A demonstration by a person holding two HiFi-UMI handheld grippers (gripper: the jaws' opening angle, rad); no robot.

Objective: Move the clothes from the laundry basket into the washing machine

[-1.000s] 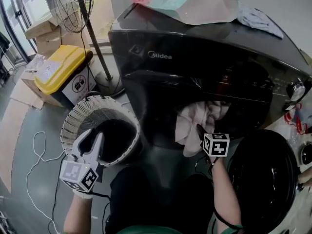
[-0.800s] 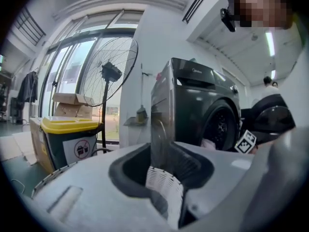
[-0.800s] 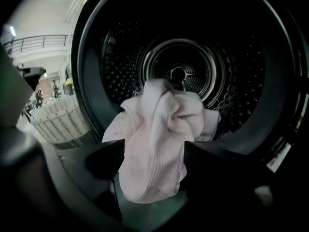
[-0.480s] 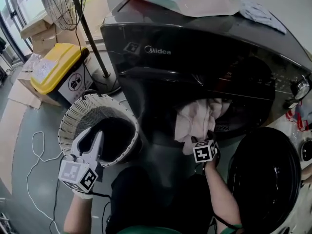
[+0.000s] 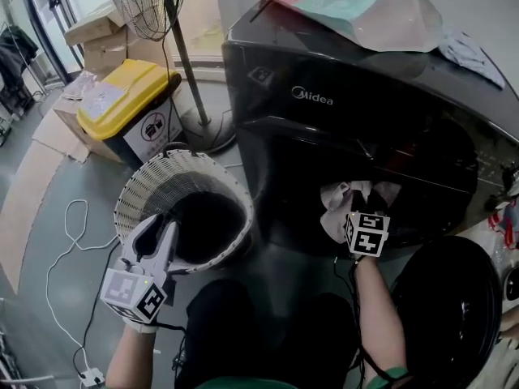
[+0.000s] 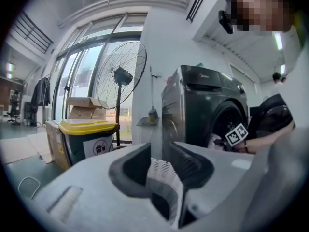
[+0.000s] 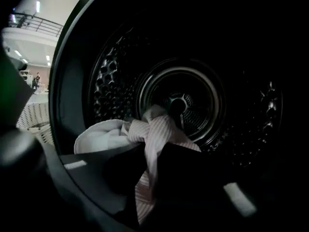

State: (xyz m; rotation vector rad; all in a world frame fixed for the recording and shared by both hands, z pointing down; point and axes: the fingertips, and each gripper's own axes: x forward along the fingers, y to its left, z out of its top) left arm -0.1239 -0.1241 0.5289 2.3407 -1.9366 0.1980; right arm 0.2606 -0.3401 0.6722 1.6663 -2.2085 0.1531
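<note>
The white lattice laundry basket (image 5: 154,186) stands on the floor left of the dark front-loading washing machine (image 5: 340,104); its inside looks dark. My left gripper (image 5: 160,232) is shut on the basket's near rim, and the lattice wall (image 6: 161,173) shows between its jaws. My right gripper (image 5: 350,209) is at the machine's round opening, its jaws closing on a pink striped garment (image 7: 154,129) pinched between them. That garment and a white cloth (image 7: 99,139) lie over the drum's (image 7: 178,100) front lip. The pale bundle (image 5: 336,205) sits in the opening.
The machine's round door (image 5: 454,314) hangs open at lower right. A yellow-lidded bin (image 5: 134,96), a standing fan's pole (image 5: 190,63) and cardboard boxes (image 5: 101,35) are behind the basket. A white cable (image 5: 65,241) lies on the floor. A plastic bag (image 5: 365,6) rests on the machine.
The pink and white cloth that hung out of the opening now sits further inside. My right gripper dipped back, then rose to the opening again. My left gripper stayed on the basket rim.
</note>
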